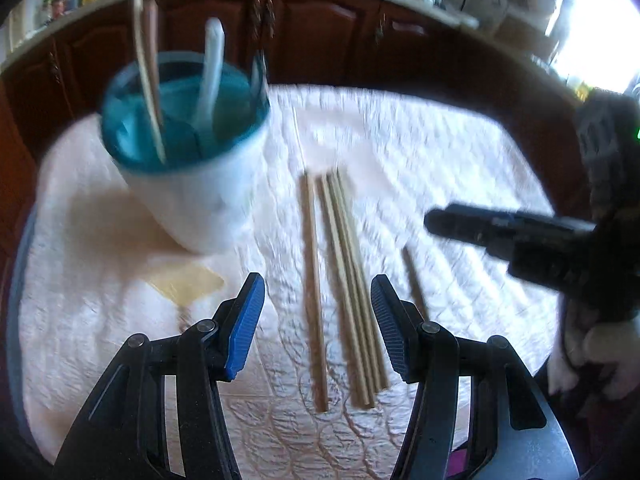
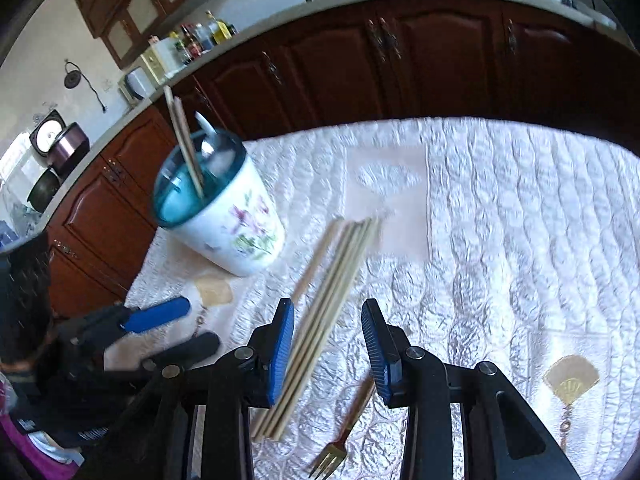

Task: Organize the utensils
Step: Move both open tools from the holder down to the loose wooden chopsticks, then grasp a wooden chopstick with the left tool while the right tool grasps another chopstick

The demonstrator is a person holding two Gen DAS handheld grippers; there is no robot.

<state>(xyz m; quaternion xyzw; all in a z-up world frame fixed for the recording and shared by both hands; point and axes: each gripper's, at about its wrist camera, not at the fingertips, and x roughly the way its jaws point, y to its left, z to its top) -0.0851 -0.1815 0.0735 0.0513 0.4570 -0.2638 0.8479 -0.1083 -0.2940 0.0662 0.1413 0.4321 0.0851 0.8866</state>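
Observation:
Several wooden chopsticks (image 1: 344,280) lie side by side on the white quilted cloth (image 1: 440,152). My left gripper (image 1: 318,286) hovers open above their near halves and touches none of them. A white flowered cup with a teal rim (image 2: 228,216) stands at the left, also cup (image 1: 188,168), holding two chopsticks and a white spoon. My right gripper (image 2: 328,312) is open over the chopsticks (image 2: 340,276), with a gold fork (image 2: 344,428) on the cloth just below it. The right gripper (image 1: 444,222) reaches in from the right. The left gripper (image 2: 192,326) shows at lower left.
Dark wooden cabinets (image 2: 400,60) and a cluttered counter run behind the round table. A gold fan-shaped charm (image 2: 572,380) lies on the cloth at right, another gold charm (image 1: 188,284) near the cup. A person's hand (image 1: 600,352) holds the right gripper.

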